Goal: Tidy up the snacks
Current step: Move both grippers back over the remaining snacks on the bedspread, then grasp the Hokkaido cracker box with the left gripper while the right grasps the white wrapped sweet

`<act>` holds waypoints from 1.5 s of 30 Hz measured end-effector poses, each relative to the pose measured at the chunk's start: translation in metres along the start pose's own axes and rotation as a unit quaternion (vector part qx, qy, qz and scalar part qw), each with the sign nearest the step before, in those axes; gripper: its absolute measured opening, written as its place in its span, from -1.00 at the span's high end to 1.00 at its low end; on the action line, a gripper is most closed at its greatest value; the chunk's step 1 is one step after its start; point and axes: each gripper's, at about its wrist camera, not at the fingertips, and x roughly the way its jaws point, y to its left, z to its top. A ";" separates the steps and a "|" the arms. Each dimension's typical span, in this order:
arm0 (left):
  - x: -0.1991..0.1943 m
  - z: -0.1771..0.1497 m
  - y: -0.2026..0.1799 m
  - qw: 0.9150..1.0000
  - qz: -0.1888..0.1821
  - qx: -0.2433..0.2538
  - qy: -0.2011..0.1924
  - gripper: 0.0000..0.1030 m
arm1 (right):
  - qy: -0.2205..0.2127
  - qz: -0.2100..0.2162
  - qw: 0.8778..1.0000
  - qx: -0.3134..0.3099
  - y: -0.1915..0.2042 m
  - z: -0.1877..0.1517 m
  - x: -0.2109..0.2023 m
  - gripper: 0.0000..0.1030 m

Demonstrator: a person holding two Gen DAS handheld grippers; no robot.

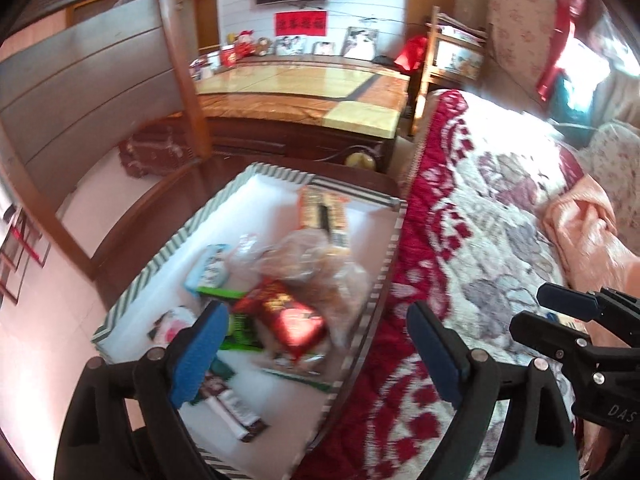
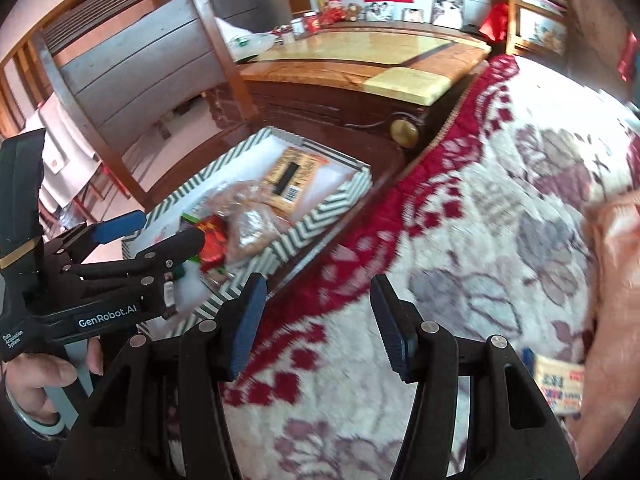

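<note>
A bedroom: a bed (image 1: 500,208) under a red-and-white floral quilt, a long wooden cabinet with a glossy top against the far wall, and a box (image 1: 168,256) with a green-and-white striped rim standing just beside the bed's edge.

In the left wrist view, the left tool (image 1: 316,344) hangs above the near end of the box, its blue pads wide apart and nothing between them. The box already holds a good pile: a red packet (image 1: 288,316), a clear bag (image 1: 316,260) of brown snacks, a yellow packet (image 1: 324,212) near the far wall, a green wrapper (image 1: 236,324), a small blue-rimmed pack (image 1: 212,266) and a dark bar (image 1: 236,412) at the near end. The white floor of the box is bare along its left side and far corners. At the right edge the right tool (image 1: 528,312) sits over the quilt.

In the right wrist view, the right tool (image 2: 320,320) is over the quilt, jaws apart and empty. One snack pack (image 2: 560,384), pale with red print, lies on the bed at the lower right, near a peach blanket (image 2: 616,280) and well apart from the box (image 2: 320,216). The left tool (image 2: 168,228) reaches over the box, a hand (image 2: 36,376) gripping its handle.

By the look of it, most snacks are in; the pack on the bed is the one visible item left to collect. Other strays may lie outside both views.
</note>
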 end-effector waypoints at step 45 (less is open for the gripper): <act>0.031 -0.031 -0.242 0.948 -0.207 0.235 0.055 -0.79 | -0.011 -0.144 0.971 0.191 -0.197 -0.123 -0.114 -0.05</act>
